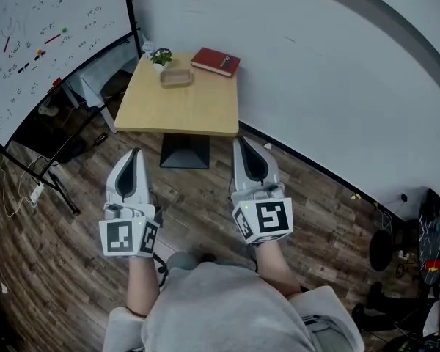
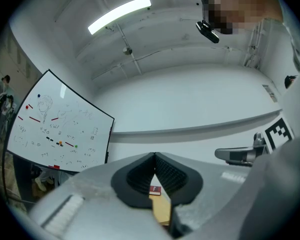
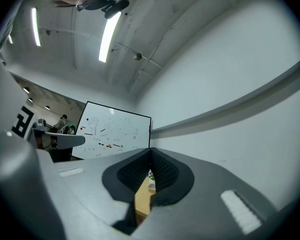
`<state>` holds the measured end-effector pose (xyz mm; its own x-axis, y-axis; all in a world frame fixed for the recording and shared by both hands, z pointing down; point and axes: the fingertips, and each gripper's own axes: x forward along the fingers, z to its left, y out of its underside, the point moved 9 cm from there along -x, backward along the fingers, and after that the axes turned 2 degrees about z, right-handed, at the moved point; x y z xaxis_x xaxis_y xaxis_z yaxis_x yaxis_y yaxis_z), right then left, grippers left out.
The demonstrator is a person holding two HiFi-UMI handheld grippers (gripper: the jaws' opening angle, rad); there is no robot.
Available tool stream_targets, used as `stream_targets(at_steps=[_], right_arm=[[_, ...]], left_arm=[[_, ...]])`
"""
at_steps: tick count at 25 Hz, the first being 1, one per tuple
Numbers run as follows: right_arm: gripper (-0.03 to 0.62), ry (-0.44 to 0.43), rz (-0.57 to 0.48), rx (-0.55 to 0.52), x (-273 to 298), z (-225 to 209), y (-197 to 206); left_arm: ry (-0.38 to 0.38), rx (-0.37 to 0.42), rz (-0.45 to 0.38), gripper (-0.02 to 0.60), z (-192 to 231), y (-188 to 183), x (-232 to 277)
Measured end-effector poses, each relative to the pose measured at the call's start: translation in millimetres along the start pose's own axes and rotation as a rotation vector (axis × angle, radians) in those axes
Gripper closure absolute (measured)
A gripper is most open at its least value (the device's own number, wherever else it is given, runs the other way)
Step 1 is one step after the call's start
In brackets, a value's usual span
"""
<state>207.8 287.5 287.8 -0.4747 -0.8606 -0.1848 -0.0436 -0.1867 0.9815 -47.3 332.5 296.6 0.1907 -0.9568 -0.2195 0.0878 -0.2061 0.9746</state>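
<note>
I hold both grippers side by side over the wood floor, pointed at a small wooden table a short way ahead. My left gripper is shut with nothing in it, its tips touching. My right gripper is also shut and empty, its tips meeting. On the far end of the table lie a red book, a small potted plant and a shallow wooden tray. The red book shows through the gap below the left jaws. Neither gripper touches anything.
A whiteboard on a stand fills the left side, with cables on the floor under it. A white wall runs behind and right of the table. Dark bags and gear sit at the far right.
</note>
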Motion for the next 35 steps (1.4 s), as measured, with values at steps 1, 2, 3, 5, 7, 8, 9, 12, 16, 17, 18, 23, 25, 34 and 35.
stream_targets(at_steps=[1,2,3,5,7,8,9,12,16,17,18,23,25,34,35], right_arm=[[0.593,-0.004,0.001,0.003,1,-1,1],[0.594,-0.009,0.004,0.004,2,-1,2],[0.592,-0.012,0.006,0.003,4,-1,3],[0.592,-0.017,0.011,0.004,7,-1,5],[0.592,-0.02,0.017,0.007,12,-2,8],[0.594,-0.021,0.019,0.008,15,-3,9],[0.593,-0.02,0.019,0.008,18,-4,11],[0.592,-0.01,0.017,0.009,30,-9,14],[0.593,-0.003,0.014,0.01,53,-11,18],[0.592,-0.002,0.013,0.01,59,-12,19],[0.592,-0.001,0.013,0.01,66,-12,20],[0.594,0.006,0.003,0.01,104,-12,23],[0.592,0.009,0.0,0.01,119,-11,25],[0.593,0.039,0.0,0.006,173,-7,33],[0.594,0.044,0.001,0.006,178,-7,34]], left_arm=[[-0.003,0.0,0.004,0.576,0,1,1],[-0.008,-0.002,0.006,0.576,0,2,1],[-0.014,-0.005,0.006,0.577,1,3,2],[-0.026,-0.016,0.004,0.577,3,5,5],[-0.031,-0.02,0.007,0.577,6,8,9],[-0.031,-0.019,0.008,0.576,7,9,11],[-0.031,-0.018,0.009,0.577,9,11,14],[-0.029,-0.017,0.01,0.577,16,14,26],[-0.02,-0.008,0.008,0.576,29,16,46],[-0.017,-0.007,0.009,0.576,33,17,51],[-0.014,-0.006,0.01,0.577,36,18,57],[0.003,0.001,0.01,0.577,60,20,87],[0.007,0.004,0.009,0.577,70,21,99],[0.039,0.006,0.012,0.577,110,26,144],[0.043,0.005,0.013,0.577,114,28,149]])
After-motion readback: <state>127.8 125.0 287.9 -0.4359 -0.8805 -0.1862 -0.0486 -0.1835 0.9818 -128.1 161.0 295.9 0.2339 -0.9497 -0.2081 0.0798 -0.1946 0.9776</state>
